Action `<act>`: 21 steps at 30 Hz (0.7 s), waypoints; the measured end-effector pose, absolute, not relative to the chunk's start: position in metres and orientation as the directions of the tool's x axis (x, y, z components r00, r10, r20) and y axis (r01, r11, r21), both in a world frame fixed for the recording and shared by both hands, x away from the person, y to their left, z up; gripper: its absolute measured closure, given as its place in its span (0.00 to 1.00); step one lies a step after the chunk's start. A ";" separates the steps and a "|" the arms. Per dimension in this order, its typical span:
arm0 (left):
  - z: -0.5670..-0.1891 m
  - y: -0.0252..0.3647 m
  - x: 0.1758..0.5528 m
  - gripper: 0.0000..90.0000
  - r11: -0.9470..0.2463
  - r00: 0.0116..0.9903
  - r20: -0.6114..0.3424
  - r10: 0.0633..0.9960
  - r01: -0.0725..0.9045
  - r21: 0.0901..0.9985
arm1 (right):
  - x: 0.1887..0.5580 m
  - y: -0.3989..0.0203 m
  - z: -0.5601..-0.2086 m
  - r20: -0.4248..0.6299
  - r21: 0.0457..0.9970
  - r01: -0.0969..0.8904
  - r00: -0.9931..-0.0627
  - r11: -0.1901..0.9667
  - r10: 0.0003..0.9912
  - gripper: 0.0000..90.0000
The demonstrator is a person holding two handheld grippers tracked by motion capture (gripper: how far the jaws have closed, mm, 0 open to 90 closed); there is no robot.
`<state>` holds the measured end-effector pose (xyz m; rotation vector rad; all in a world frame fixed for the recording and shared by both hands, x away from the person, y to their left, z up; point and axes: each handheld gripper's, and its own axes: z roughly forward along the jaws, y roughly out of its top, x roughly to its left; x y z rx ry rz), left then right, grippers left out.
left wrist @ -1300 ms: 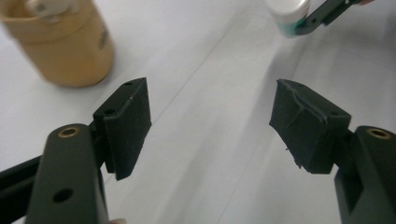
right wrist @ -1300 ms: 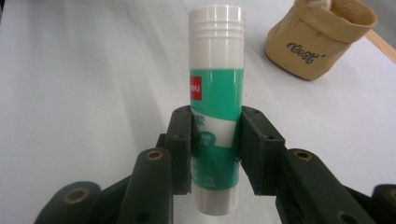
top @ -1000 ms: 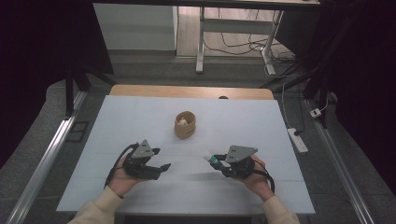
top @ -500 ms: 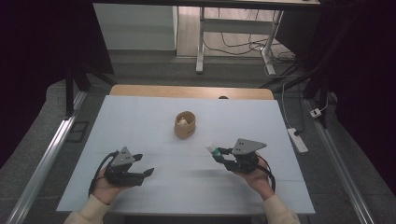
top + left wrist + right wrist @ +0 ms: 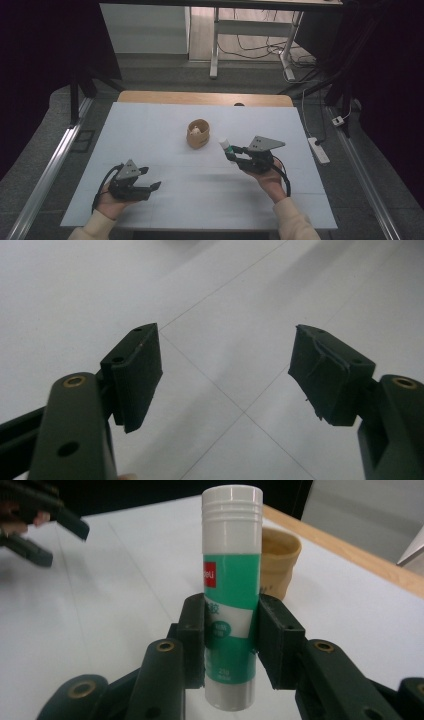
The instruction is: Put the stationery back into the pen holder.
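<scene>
Since the earlier pictures, the left gripper [image 5: 148, 179] is sitting further toward the near left corner of the white table [image 5: 165, 125], while the right gripper [image 5: 233, 153] is now closer to the wooden cup [image 5: 198, 133] and a little higher. In the right gripper view, the right gripper [image 5: 231, 630] is pressing its pads on both sides of a glue stick [image 5: 230, 580] (green and white, with a red mark on the label) and is holding it upright, with the white cap on top. In the high view the glue stick [image 5: 225, 145] is hanging over the table just beside the cup, at its right. The left gripper [image 5: 225, 367] is standing wide open over the bare table, with nothing between its jaws.
</scene>
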<state>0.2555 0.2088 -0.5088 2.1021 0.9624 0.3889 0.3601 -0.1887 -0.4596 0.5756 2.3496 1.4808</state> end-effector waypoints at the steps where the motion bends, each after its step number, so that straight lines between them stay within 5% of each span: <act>1: -0.509 0.209 0.256 0.31 -0.411 0.667 -0.044 0.744 0.508 0.757 | 0.362 -0.187 -0.458 -0.037 0.908 0.174 -0.873 0.381 0.486 0.73; 21: -0.511 0.211 0.257 0.30 -0.421 0.675 -0.052 0.736 0.517 0.746 | 0.417 -0.138 -0.438 -0.005 0.931 0.180 -0.864 0.318 0.504 0.73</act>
